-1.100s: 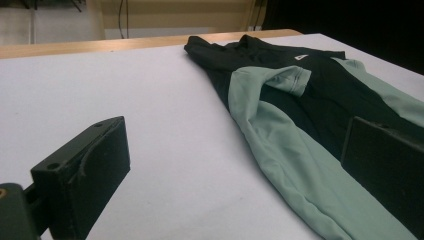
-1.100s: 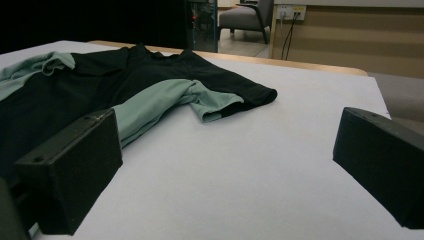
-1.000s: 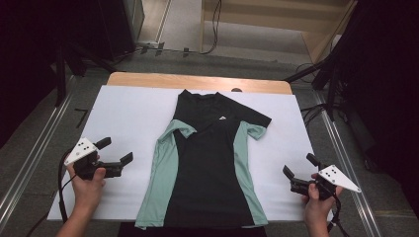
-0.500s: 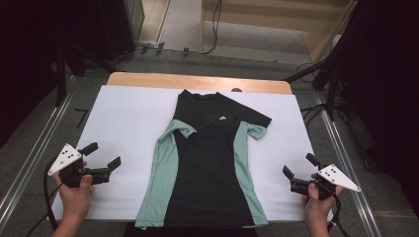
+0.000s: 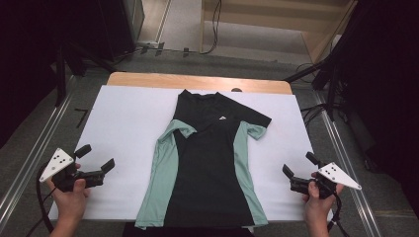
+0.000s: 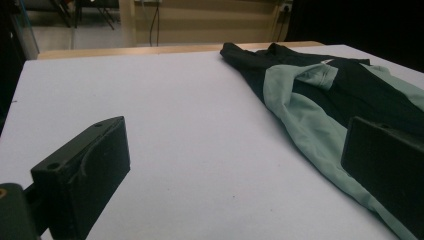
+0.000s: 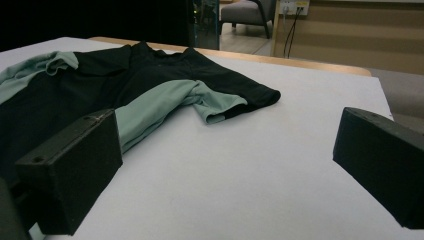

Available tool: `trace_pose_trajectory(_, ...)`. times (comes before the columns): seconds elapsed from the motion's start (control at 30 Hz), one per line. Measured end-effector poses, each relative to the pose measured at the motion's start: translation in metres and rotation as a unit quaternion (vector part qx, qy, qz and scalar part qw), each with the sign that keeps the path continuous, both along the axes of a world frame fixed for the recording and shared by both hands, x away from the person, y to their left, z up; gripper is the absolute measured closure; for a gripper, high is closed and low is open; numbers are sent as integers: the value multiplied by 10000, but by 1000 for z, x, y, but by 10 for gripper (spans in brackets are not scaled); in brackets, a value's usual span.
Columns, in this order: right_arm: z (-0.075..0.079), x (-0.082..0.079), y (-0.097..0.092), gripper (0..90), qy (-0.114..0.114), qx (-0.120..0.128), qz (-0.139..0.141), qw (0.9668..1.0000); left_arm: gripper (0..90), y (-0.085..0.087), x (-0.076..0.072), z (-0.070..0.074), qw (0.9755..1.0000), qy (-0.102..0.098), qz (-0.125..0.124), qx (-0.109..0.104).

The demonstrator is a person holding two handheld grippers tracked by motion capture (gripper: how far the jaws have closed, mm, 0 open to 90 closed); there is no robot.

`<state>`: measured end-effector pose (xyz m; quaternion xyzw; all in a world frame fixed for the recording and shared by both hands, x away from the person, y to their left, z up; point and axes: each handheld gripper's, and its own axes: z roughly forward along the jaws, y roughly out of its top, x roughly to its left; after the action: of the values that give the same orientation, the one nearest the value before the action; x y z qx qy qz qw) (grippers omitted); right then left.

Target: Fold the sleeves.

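Both jaws spread, left gripper point(image 5: 95, 159) lower left, right gripper point(image 5: 300, 166) lower right, bare white sheet point(image 5: 123, 128) flanking the shirt point(image 5: 207, 168).

1. A white sheet point(image 5: 123, 128) covers the desk, whose wooden edge point(image 5: 197, 82) shows along the far side, at the upper middle of the high view.
2. Grey floor point(image 5: 183, 29) runs beyond it, with black cables point(image 5: 215, 24) trailing at the top centre.
3. Pale wooden panelling point(image 5: 276, 19) fills the upper right.
4. Metal rails point(image 5: 29, 163) flank the desk at the left.
5. Both upper corners lie in darkness.
6. A grey chair point(image 7: 245, 11) stands at the top of the right gripper view.
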<state>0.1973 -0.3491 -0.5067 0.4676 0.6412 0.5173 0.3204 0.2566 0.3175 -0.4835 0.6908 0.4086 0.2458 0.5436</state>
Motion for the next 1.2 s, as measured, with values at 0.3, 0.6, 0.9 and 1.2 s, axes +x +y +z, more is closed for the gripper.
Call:
trace_pose_trajectory(0.3,6,10,-1,0,26,118,-22,9999,0,1,2,-2,9999,45,49,-76)
trace_pose_trajectory(0.6,19,13,3,0,140,50,-13,9999,0,2,4,-3,9998,65,114,-162)
trace_pose_trajectory(0.9,30,21,6,0,176,71,-53,9998,0,2,5,-4,9998,67,118,-143)
trace_pose_trajectory(1.2,36,34,12,0,174,69,27,9998,0,2,4,-4,9998,34,148,-143)
